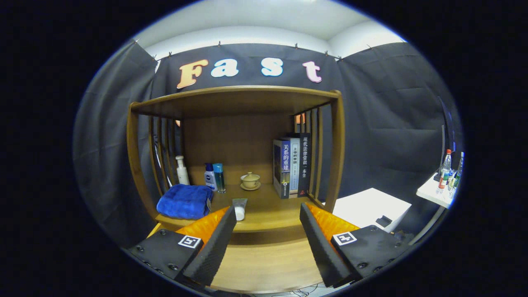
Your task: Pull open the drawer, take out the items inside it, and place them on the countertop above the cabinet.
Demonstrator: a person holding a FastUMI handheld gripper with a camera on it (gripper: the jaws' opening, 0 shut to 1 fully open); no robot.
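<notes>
The wooden cabinet's countertop (268, 214) lies just ahead of my fingers, under a shelf roof. My gripper (268, 208) is open with nothing between the fingers. A small grey tube with a white cap (239, 208) lies on the countertop's front part, right beside the left fingertip (227, 218). Below the countertop's front edge, a lower wooden surface (264, 264) spreads between my fingers. I cannot tell whether it is the drawer's inside.
On the countertop, a folded blue towel (185, 201) lies left, with a white pump bottle (181, 170) and two small bottles (215, 176) behind. A lidded tea cup (250, 180) stands mid-back, books (292, 165) right. A white box (371, 206) and a table with bottles (447, 171) stand further right.
</notes>
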